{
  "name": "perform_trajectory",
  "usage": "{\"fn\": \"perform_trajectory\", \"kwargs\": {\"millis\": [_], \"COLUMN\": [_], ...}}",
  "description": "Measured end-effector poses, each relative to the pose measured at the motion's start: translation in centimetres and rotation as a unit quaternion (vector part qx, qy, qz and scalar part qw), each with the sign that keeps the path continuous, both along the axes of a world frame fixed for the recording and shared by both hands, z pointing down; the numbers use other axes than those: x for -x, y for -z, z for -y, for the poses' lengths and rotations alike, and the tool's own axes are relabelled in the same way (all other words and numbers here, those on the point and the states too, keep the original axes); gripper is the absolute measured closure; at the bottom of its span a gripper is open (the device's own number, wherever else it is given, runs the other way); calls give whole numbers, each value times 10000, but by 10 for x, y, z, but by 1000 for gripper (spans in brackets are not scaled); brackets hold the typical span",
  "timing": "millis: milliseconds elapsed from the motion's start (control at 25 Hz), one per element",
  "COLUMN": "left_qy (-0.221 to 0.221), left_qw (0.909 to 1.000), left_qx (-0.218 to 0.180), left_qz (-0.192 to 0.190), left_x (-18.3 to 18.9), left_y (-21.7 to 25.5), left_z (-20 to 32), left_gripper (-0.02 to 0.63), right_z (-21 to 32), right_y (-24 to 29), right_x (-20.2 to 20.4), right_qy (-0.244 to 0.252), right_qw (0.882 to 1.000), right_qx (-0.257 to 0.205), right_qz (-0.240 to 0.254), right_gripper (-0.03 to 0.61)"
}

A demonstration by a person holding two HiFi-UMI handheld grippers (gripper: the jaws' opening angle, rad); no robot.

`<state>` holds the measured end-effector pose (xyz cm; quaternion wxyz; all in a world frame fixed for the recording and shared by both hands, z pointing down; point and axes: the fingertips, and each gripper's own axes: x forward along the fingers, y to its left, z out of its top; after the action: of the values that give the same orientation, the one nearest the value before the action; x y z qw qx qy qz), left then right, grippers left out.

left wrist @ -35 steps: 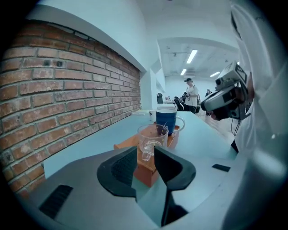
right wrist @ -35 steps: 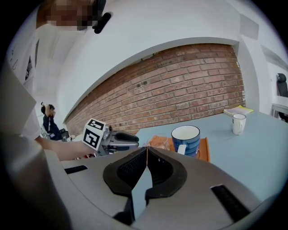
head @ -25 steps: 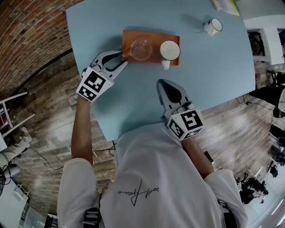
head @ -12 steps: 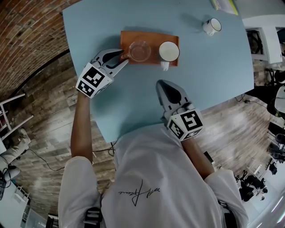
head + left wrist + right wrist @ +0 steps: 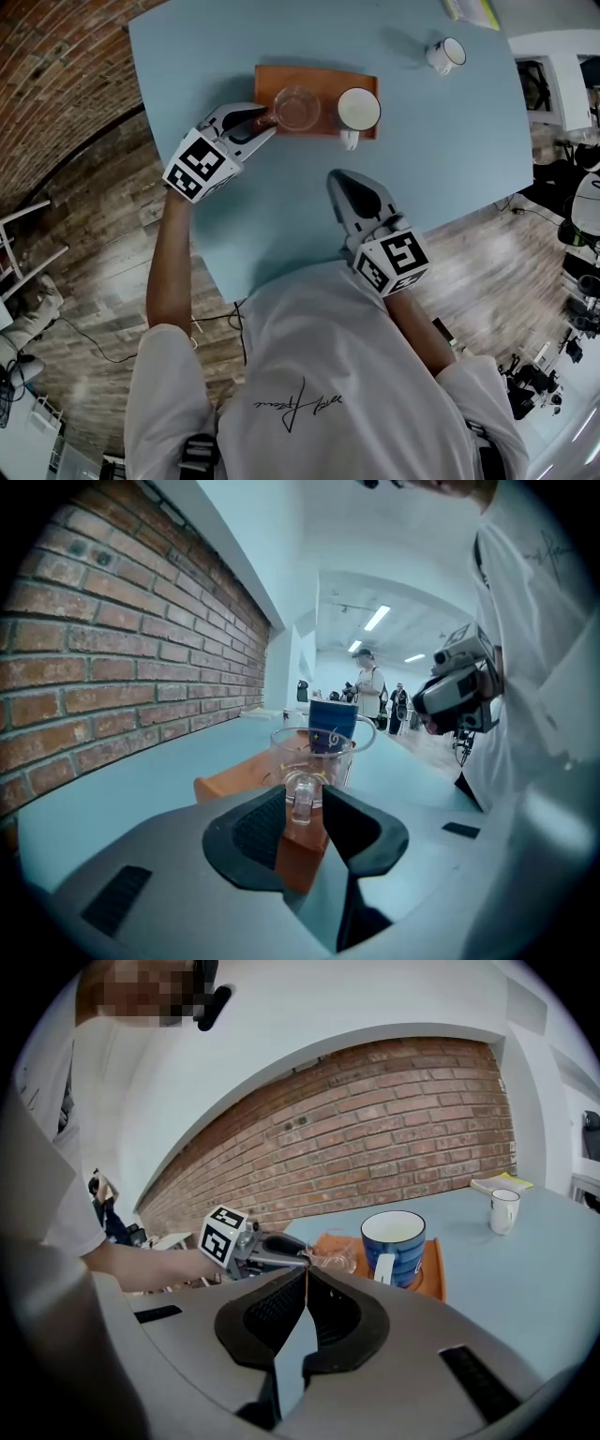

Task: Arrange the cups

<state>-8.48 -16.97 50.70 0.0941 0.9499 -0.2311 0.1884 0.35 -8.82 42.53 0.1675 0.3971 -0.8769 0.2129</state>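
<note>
A clear glass cup [image 5: 296, 107] and a blue mug with a white inside [image 5: 358, 109] stand side by side on an orange tray [image 5: 319, 75] on the light blue table [image 5: 450, 150]. My left gripper [image 5: 266, 120] is at the tray's left end. In the left gripper view its pads close on the glass cup's handle [image 5: 302, 797], with the blue mug [image 5: 333, 729] behind the cup. My right gripper [image 5: 336, 178] rests shut and empty over the table nearer me, pointing at the tray [image 5: 433, 1269]. A small white mug [image 5: 447, 55] stands alone at the far right.
A yellow-green booklet [image 5: 473, 11] lies at the table's far right edge. A brick wall runs along the left side. The table's near edge sits just in front of the person's body, with wooden floor around it.
My left gripper slid a little right to the tray's left end and its jaws narrowed from wide open onto the glass cup's handle. The right gripper stayed put.
</note>
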Motion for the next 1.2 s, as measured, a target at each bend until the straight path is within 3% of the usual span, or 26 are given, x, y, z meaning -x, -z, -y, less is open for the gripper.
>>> {"fn": "perform_trajectory", "kwargs": {"millis": [280,600,1200], "left_qy": [-27,206,462], "left_qw": [9999,9988,9976], "left_qx": [-96,-371,-504], "left_qz": [-134,-232,-80], "left_x": [-4,-5,-4], "left_y": [2,2,2], "left_z": [-2,-2,-6], "left_gripper": [503,548,558], "right_z": [0,-3,-5], "right_y": [-2,-5,-9], "right_x": [7,13,14], "right_qy": [115,194,189], "right_qw": [9999,9997,9997], "right_qx": [8,44,34], "right_qz": [-75,-121,-177], "right_gripper": [555,555,555]}}
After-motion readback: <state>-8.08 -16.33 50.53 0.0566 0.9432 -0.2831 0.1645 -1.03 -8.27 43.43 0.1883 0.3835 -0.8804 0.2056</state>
